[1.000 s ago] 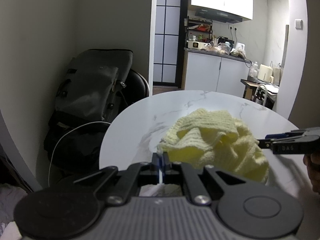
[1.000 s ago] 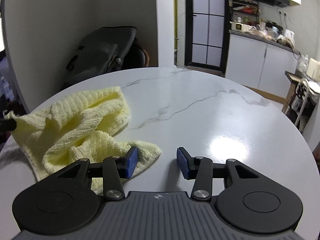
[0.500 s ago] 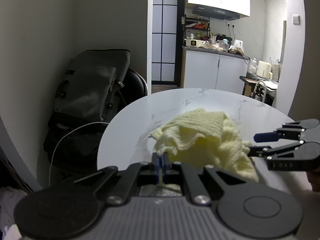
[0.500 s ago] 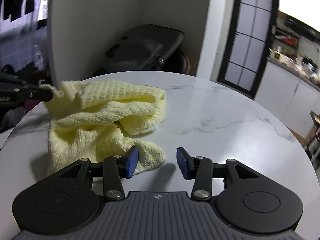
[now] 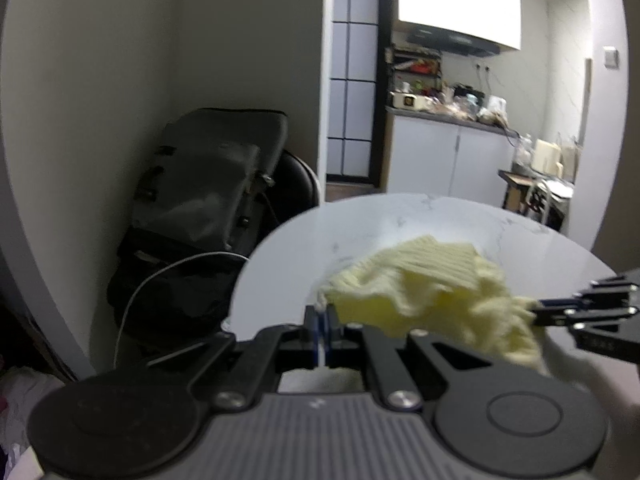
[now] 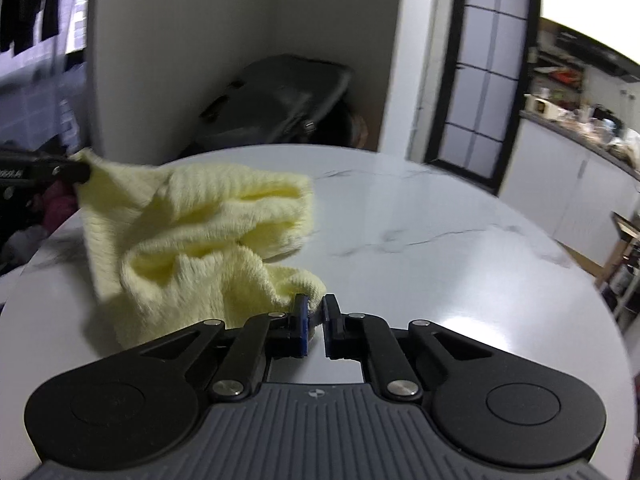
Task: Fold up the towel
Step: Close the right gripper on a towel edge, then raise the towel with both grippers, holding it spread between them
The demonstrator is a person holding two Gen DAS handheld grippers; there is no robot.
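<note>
Towel: the pale yellow towel (image 6: 192,236) was bunched and creased on the near left part of the white marble table (image 6: 460,264), one part raised off the surface, the rest sagging onto it.
Towel shape: no flat layer or straight fold line showed; ridges and pockets ran across it in the right wrist view.
Left gripper: the left gripper (image 5: 323,322) had its jaws pressed narrow on a corner of the towel, with a bit of cloth showing between the blue pads; in the right wrist view that corner was held up at the far left edge.
Right gripper: the right gripper (image 6: 315,316) had its jaws drawn close around the nearest corner of the towel, a small gap between the pads, cloth lying in it; the grip looked taken but perhaps not fully tight.
Done so far: two corners were picked out and held, one per gripper.
Left to do: by my reading nearly all of it, namely spreading the cloth flat, then laying one half over the other and squaring the edges.
Surroundings: a dark bag on a chair (image 5: 208,184) stood beyond the table's left rim, and a kitchen counter (image 5: 448,120) lay far off to the right.
</note>
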